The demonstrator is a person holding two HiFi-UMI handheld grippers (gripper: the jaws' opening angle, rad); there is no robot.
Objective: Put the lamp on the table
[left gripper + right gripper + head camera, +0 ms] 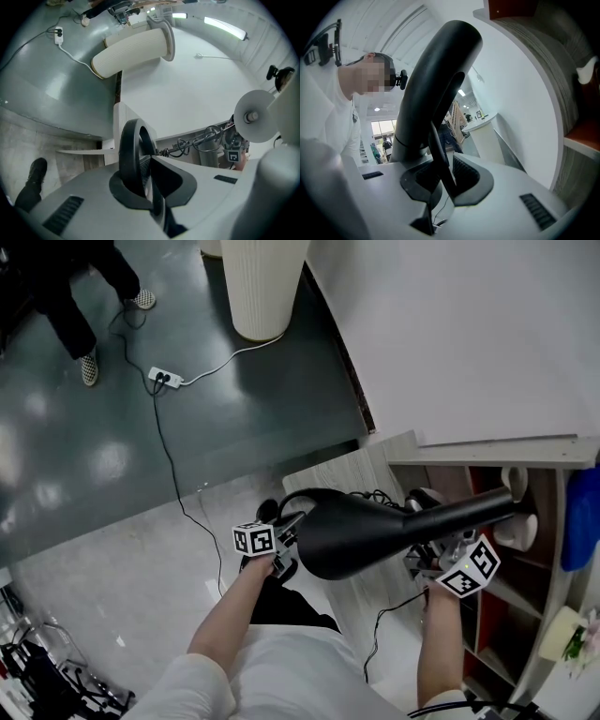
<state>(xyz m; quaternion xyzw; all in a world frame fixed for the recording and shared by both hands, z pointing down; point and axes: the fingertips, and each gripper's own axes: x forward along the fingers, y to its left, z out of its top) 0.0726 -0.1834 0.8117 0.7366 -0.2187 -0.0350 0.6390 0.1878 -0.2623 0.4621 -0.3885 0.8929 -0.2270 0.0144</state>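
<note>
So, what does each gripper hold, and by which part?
Both hold the black lamp: left gripper on its thin ring, right gripper near its narrow end.

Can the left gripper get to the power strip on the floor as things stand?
Probably not. The left gripper has its fingers shut on the black lamp, so they're occupied, and the power strip lies well away across the dark floor.

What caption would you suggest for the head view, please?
Left claw and right claw hold a black cone-shaded metal lamp sideways in the air beside the white curved-edge tabletop.
</note>
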